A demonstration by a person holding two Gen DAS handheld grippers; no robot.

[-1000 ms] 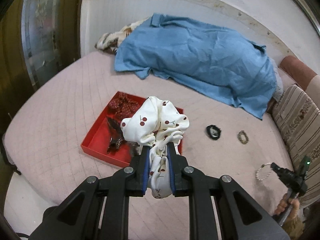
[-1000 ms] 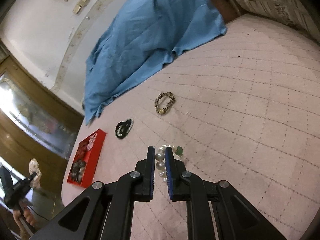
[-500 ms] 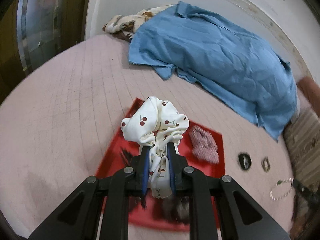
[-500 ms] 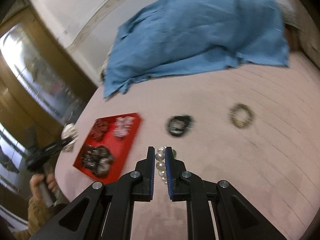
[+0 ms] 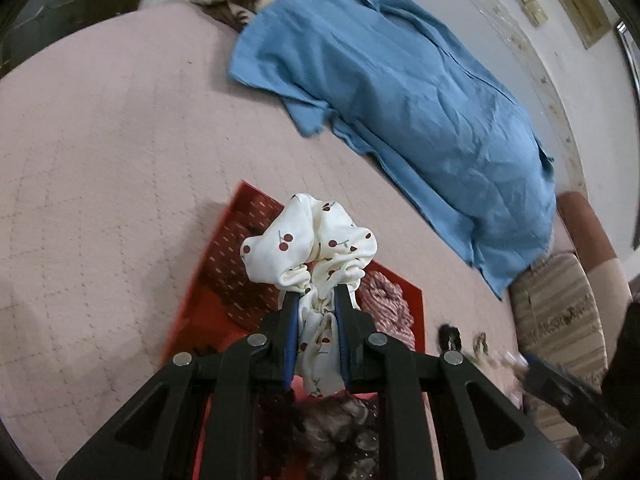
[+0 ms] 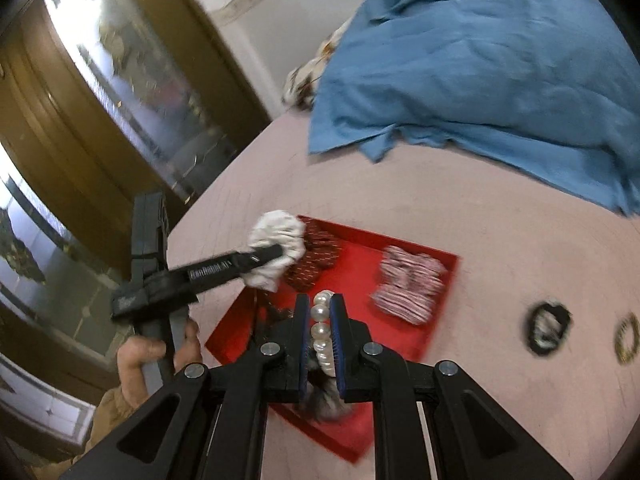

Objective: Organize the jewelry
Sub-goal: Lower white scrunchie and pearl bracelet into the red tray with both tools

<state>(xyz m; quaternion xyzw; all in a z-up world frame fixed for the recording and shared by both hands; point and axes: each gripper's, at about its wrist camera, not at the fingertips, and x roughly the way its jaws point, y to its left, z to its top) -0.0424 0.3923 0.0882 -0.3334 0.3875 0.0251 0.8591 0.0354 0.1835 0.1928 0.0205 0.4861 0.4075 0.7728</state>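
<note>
Only the right view shows the left gripper [image 6: 276,254], marked "GenRobot.AI", clamping the scrunchie [image 5: 310,240]; right gripper [image 6: 320,312] pinches pearls [image 6: 322,330] over the tray [image 6: 360,256].

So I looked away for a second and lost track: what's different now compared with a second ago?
Both grippers have travelled to the red tray. The right gripper carried the pearl bracelet off the bed and now holds it over the tray; the left gripper swung the cherry scrunchie over it too. Neither grip changed. The black scrunchie and gold bracelet stayed put.
</note>
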